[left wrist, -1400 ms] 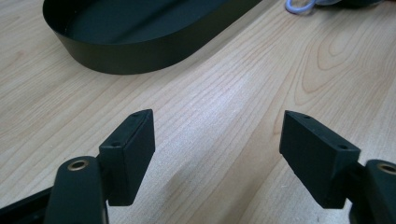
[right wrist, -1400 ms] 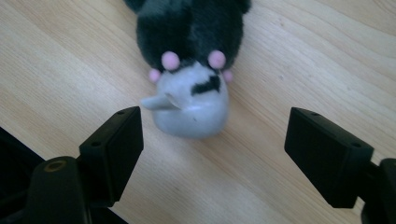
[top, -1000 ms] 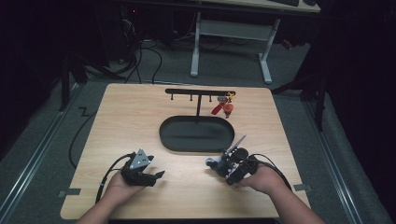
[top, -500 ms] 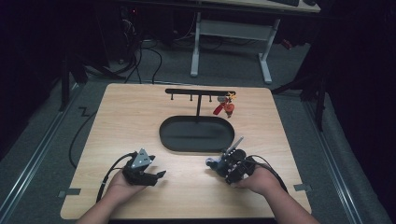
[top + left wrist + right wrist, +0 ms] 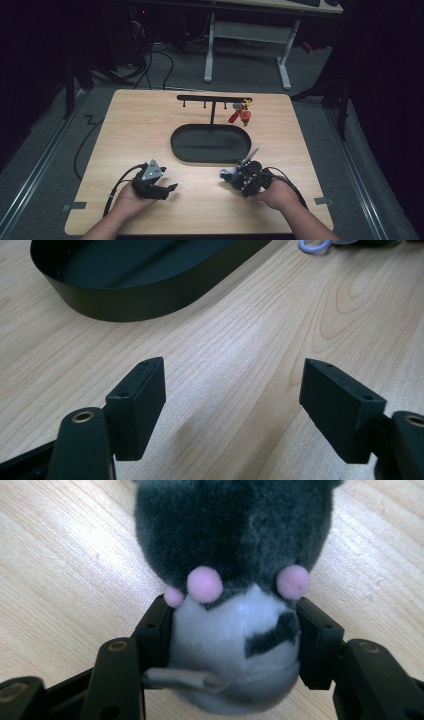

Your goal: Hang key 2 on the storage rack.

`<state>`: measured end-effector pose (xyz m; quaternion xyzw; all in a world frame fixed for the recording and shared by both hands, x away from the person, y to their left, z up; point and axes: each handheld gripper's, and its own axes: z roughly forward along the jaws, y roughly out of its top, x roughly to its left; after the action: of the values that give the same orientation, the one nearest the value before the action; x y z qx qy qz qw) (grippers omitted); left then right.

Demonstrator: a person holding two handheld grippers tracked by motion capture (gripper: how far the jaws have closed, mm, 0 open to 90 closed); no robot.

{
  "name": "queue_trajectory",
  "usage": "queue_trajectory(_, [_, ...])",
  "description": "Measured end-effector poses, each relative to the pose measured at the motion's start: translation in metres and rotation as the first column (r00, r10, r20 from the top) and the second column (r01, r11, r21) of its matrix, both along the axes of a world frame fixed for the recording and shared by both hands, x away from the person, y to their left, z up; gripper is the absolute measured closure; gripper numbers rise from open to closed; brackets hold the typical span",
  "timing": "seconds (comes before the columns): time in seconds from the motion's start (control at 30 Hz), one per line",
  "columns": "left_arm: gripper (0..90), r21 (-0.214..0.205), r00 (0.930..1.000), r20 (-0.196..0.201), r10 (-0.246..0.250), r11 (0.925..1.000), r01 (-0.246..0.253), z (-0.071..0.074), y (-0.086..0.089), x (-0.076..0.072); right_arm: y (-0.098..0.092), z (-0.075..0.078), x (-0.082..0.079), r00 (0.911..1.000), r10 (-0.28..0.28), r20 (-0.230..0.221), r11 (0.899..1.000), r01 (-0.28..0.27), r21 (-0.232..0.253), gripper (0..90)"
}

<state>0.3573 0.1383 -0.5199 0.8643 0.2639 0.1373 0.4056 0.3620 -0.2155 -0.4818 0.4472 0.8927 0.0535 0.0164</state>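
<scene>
Item 1, left tool [image 5: 165, 189]: rests low at the near-left of the pale wooden table [image 5: 140, 130], held in the person's left hand [image 5: 131, 199], forearm entering from the near edge. Jaws stand wide apart over bare wood, nothing between them. It points toward the black oval metal tray [image 5: 145, 282], whose wall lies just ahead of it in the left gripper view. Risk, judged: little; a forward push could nudge the tray.

Item 2, black T-shaped hook rack [image 5: 214, 99]: stands behind the tray at mid-table, a small red-and-yellow charm [image 5: 241, 114] hanging at its right end. Risk, judged: an upright, top-heavy stand would tip if knocked while something is hung on it.

Item 3, right tool [image 5: 240, 175]: near-right of the table, just beside the tray's near-right rim, held in the right hand [image 5: 274, 192]. Jaws clamped on the pale belly of a small grey-and-white plush toy with pink dots [image 5: 235, 595], its dark upper part lying ahead on the wood. Risk, judged: soft stuffing compresses, so the toy could squeeze out or twist in the grip when lifted; its grey loop tab [image 5: 182, 679] sits low beside one jaw and might snag.
</scene>
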Motion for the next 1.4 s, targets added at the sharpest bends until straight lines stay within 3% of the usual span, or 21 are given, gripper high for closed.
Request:
queue_trajectory(0.1, [26.8,-0.001,1.0,0.001,0.0,1.0,0.0,0.0,0.0,0.0,0.0,0.006,0.0,1.0,0.003,0.0,1.0,-0.003,0.008,45.5])
queue_trajectory(0.13, [26.8,0.0,1.0,0.001,0.0,1.0,0.0,0.0,0.0,0.0,0.001,0.01,-0.002,0.9996,-0.029,-0.009,1.0,0.029,0.002,45.7])
queue_trajectory(0.2, [26.8,0.0,1.0,-0.001,-0.001,1.0,0.001,-0.001,0.0,0.0,-0.001,0.014,-0.001,0.9999,0.009,0.006,1.0,-0.009,0.005,46.2])
queue_trajectory(0.47, [26.9,0.005,1.0,-0.005,-0.004,1.0,0.004,-0.001,-0.001,0.0,-0.007,0.037,0.002,0.9999,-0.003,0.013,1.0,0.003,0.024,46.5])
queue_trajectory(0.7, [27.0,0.002,1.0,-0.005,-0.005,1.0,0.005,-0.002,-0.001,0.0,-0.012,0.059,0.009,0.9992,-0.033,0.022,0.998,0.032,0.046,46.5])
queue_trajectory(0.9, [27.0,0.01,1.0,0.0,-0.002,0.9999,0.002,-0.001,-0.001,-0.001,-0.009,0.075,0.016,0.9992,-0.04,0.008,0.998,0.039,0.051,46.5])
queue_trajectory(1.4, [26.9,-0.001,0.9999,0.003,0.01,1.0,-0.01,0.0,0.003,-0.002,-0.005,0.115,0.041,0.9958,-0.089,0.022,0.993,0.087,0.077,46.7])
